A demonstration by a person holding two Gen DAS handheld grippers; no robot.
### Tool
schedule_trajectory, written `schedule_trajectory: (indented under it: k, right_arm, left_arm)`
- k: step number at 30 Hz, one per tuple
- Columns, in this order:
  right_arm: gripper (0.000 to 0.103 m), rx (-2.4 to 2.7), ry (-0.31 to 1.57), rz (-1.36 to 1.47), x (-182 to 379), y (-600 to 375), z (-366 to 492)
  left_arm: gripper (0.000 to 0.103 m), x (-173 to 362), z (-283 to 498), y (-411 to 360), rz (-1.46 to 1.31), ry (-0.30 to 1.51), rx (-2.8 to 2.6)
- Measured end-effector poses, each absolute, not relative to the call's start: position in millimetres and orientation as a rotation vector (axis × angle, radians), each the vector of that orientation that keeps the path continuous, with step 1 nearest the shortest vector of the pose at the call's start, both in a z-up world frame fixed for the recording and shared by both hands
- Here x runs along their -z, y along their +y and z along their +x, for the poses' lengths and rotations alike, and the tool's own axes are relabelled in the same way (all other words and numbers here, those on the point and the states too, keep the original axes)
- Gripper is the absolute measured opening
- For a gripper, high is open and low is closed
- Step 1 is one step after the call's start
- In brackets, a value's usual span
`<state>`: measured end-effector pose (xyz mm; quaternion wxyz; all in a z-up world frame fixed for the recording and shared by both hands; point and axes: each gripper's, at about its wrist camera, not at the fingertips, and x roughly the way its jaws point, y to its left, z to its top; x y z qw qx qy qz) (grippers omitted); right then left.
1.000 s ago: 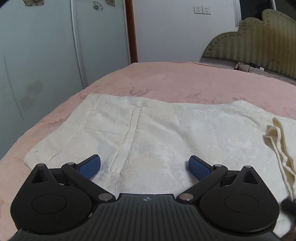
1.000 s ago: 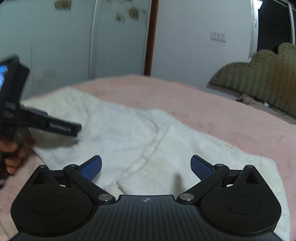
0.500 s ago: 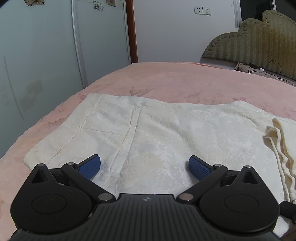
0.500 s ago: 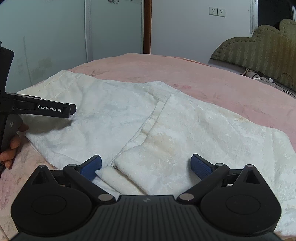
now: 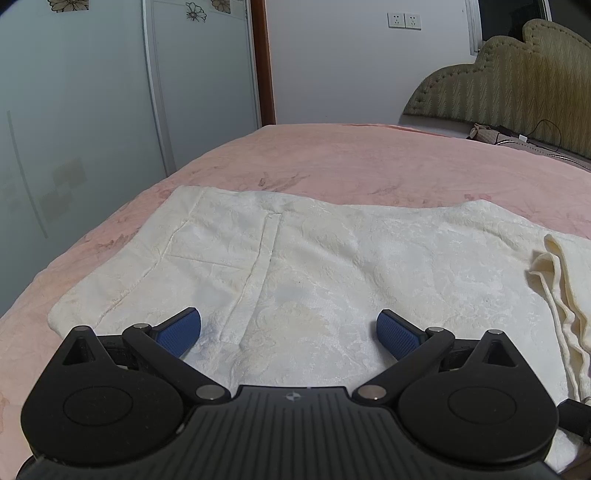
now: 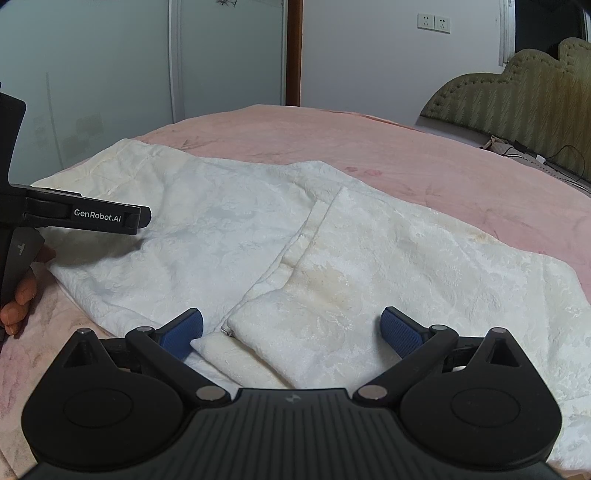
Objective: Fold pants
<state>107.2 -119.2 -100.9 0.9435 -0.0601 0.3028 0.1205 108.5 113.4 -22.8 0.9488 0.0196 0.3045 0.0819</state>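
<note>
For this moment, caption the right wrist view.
Open right gripper over cream pants on a pink bed; left gripper alongside.

Across the middle of the frame the cream pants [image 5: 332, 266] lie flat on a pink bedspread [image 5: 369, 162], a folded edge bunched at the right, while the left gripper [image 5: 289, 332] at the bottom hovers with blue pads [image 5: 181, 330] spread wide, holding nothing.

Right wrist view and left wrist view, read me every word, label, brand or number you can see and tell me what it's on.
"GenRobot.AI": white lettering on the black finger of the left gripper, seen from the right wrist view.
A small white logo mark, no letters, on each black gripper body.
Nothing readable on the cream textured pants, pink bedspread or white wall sockets.
</note>
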Motion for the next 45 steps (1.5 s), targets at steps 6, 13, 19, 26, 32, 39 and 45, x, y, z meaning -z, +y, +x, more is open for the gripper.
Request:
schedule_trajectory:
  k: [6,13,19,26,32,39,45]
  right_arm:
    - [0.103,-0.243,0.616,-0.128,100.9,-120.0,106.1]
    - [0.103,-0.237,0.612,-0.140,101.4,-114.6,106.9]
    - [0.103,-0.198,0.564,-0.232,99.7,-101.2,97.9]
    - [0.103,-0.234,0.368,-0.502,95.0,-45.7,67.2]
    - [0.103,-0.384,0.287,-0.602,87.3,7.3,52.0]
    - [0.103,-0.458,0.204,-0.880,109.5,77.4,38.4]
    - [0.062,-0.472,0.238,-0.855,115.1,104.6,65.1]
  left_arm:
    - [0.103,22.9,108.4,113.7,0.040,0.620,-0.167]
    - [0.103,23.2,108.2,113.7,0.040,0.620,-0.167]
    - [0.103,21.1,104.3,115.3,0.039,0.613,-0.174]
    - [0.103,-3.1,59.7,151.9,0.032,0.571,-0.256]
    - [0.101,-13.7,28.0,210.4,-0.204,0.605,-0.246]
    - [0.102,4.0,30.7,254.5,-0.667,0.693,-0.012]
    - [0.102,11.9,45.0,267.9,-0.812,0.688,0.025]
